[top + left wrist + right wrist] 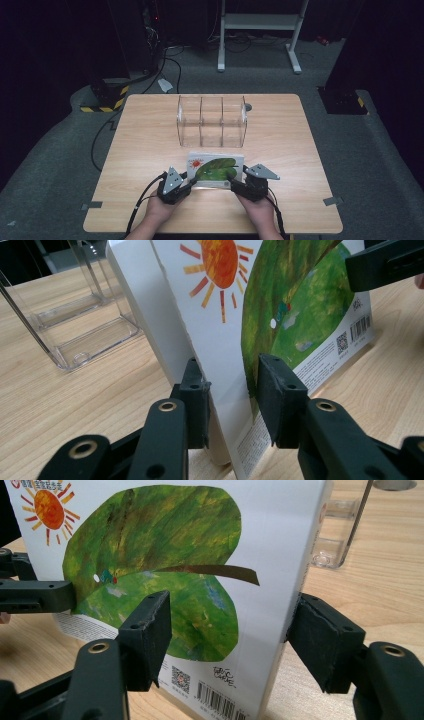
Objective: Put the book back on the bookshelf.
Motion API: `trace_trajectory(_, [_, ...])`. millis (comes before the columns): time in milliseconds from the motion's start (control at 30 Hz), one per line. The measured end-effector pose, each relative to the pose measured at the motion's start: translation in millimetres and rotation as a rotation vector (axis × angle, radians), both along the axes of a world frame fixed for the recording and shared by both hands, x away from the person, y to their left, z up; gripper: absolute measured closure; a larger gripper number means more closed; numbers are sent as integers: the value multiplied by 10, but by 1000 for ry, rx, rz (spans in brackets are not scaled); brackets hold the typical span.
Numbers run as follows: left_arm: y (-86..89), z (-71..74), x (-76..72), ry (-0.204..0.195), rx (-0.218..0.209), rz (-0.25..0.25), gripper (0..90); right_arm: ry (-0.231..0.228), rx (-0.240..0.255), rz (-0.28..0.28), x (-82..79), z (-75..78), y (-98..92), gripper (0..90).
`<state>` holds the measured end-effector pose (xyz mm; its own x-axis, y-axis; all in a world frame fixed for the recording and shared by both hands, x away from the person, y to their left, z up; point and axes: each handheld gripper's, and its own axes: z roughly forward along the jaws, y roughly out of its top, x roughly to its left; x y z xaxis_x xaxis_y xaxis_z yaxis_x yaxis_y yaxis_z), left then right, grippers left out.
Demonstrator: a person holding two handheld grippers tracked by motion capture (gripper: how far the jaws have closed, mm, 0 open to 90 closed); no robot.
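On the book (200, 580) we found little we could read. Its cover carried a barcode (220, 705) and a QR code (181, 677) near the lower edge, the digits under the bars too small to make out. Beside them stood a scrawled signature (223, 675), illegible to us. A red round mark and a few red characters (25, 484) sat at the top corner by the sun, cut off. A block of small print (82, 626) was blurred.

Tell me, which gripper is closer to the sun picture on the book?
Left. The left gripper grips the book at the end where the sun is. The right gripper straddles the opposite end, by the barcode.
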<state>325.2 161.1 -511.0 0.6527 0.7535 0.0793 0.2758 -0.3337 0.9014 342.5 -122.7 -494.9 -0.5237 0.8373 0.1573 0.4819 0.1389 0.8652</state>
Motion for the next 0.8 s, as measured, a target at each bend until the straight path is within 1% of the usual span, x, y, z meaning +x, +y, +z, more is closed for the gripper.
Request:
trace_trajectory(133, [0, -2, 6, 5, -4, 2, 665, -7, -5, 0, -10, 2, 1, 341])
trace_trajectory(267, [-4, -7, 9, 10, 5, 4, 676, -18, -10, -1, -29, 11, 4, 342])
trace_trajectory(367, [-11, -13, 8, 0, 17, 5, 685, -31, -12, -6, -51, 24, 3, 343])
trace_trajectory(500, [-13, -16, 8, 3, 13, 5, 685, -41, -20, -5, -67, 21, 0, 344])
trace_trajectory(633, [-21, -20, 3, -1, 22, 0, 685, -48, -26, -5, -92, 24, -3, 344])
trace_trajectory(733, [-40, -28, -1, -6, 36, -6, 691, -59, -29, -6, -103, 31, -18, 343])
trace_trajectory(800, [-53, -30, -4, 0, 41, -6, 692, -65, -32, -9, -105, 36, -28, 344])
